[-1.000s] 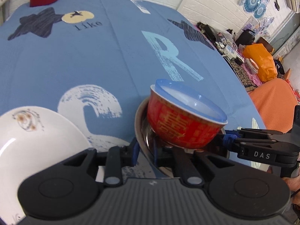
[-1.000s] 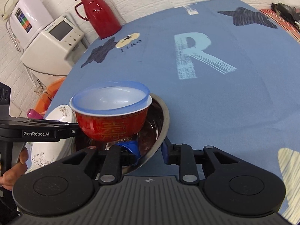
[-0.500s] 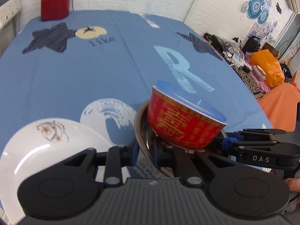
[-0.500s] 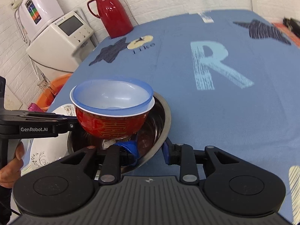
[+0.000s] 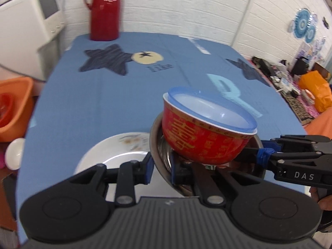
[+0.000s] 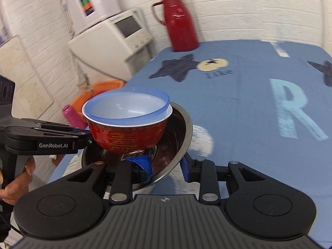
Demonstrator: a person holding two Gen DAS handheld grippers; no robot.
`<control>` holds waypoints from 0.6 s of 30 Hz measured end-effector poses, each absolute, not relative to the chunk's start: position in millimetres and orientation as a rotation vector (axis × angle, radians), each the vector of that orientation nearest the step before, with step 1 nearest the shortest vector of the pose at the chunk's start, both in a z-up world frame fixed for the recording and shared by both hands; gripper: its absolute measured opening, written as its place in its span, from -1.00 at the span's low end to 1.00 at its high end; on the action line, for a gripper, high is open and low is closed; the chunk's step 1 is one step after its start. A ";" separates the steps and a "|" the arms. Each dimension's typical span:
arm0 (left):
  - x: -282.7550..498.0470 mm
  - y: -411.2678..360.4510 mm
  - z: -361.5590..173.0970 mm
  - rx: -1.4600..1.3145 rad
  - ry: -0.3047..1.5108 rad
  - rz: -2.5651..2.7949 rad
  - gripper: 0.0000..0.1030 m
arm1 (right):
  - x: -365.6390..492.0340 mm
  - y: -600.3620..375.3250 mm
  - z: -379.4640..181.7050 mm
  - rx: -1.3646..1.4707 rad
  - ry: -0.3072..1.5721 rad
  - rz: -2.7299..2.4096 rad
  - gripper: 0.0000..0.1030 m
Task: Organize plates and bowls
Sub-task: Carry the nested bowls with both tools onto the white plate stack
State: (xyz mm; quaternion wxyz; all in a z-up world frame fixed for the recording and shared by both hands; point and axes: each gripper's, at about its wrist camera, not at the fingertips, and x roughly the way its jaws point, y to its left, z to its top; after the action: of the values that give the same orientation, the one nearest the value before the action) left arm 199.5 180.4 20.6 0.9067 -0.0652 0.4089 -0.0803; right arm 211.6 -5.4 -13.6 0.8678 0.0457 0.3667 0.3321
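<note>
Blue tablecloth [image 5: 103, 95]; both grippers clamp steel bowl [image 6: 182, 132] rim, lifted.

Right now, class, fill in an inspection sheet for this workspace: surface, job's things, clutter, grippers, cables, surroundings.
Surface: blue tablecloth printed with stars and a letter R.
Job's things: blue bowl nested in red bowl, which sits inside the metal bowl; white plate on the cloth beside them.
Clutter: red flask at the far edge.
Grippers: left gripper and right gripper each have jaws closed across the metal bowl's rim, on opposite sides.
Cables: one by the white machine.
Surroundings: white brick wall, orange tub beside the table, a cluttered side table.
</note>
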 end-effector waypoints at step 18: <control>164.2 245.5 -24.0 -0.197 0.896 -0.074 -0.71 | 198.9 52.3 -38.2 -0.004 0.892 0.744 -0.69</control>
State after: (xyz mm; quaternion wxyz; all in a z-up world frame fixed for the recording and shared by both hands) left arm 164.2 245.5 -24.0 0.8960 -0.0952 0.4323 -0.0356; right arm 198.9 52.3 -38.2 0.8359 -0.0018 0.4214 0.3517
